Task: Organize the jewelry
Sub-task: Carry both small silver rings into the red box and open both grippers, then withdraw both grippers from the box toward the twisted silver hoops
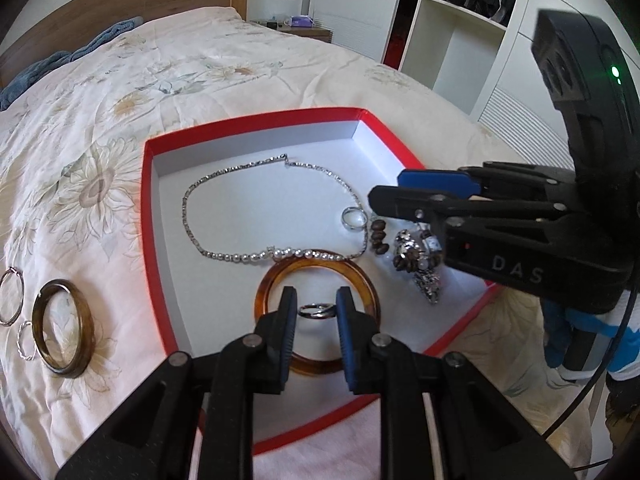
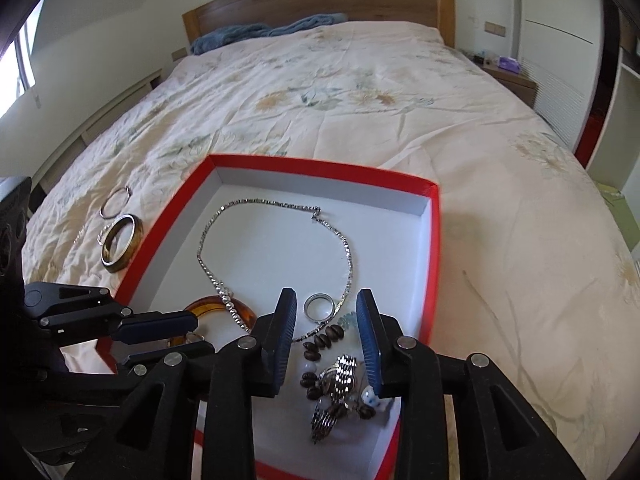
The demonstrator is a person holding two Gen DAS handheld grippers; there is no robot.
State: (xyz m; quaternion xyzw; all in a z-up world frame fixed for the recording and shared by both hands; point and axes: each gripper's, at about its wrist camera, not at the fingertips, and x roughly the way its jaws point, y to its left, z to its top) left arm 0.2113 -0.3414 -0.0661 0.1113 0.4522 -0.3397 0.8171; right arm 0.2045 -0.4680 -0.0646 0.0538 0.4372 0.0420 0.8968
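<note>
A: In the left wrist view, we see our left gripper point(image 1: 314, 300) over the red box point(image 1: 256, 122). Its two fingers squeeze a small silver ring point(image 1: 317, 311) between them.

B: Yes, and that ring sits inside the circle of the amber bangle point(image 1: 316, 276), which lies on the white floor of the box. We also see a silver chain necklace with pearls point(image 1: 192, 216) lying in a loop behind the bangle.

A: A bigger silver ring point(image 1: 354, 218) lies by the necklace. Near it are brown beads point(image 1: 379, 237) and a shiny watch point(image 1: 420, 264). Our right gripper point(image 1: 386, 190) comes in from the right, above them.

B: Left of the box, on the flowery bedspread point(image 1: 200, 64), we see a dark bangle point(image 1: 64, 328), a thin silver hoop point(image 1: 10, 296) and a small twisted ring point(image 1: 27, 340).

A: Now the right wrist view. Our right gripper point(image 2: 326, 308) has its fingers apart. They hold nothing.

B: The watch point(image 2: 340, 374) and brown beads point(image 2: 322, 340) lie in the box point(image 2: 434, 260) below the gap, not touched. The bigger ring point(image 2: 319, 306) lies just ahead, by the necklace point(image 2: 208, 268).

A: Our left gripper point(image 2: 192, 334) pokes in from the left over the amber bangle point(image 2: 208, 305). The dark bangle point(image 2: 120, 246) and hoop point(image 2: 115, 202) lie on the bedspread point(image 2: 360, 100), left of the box.
</note>
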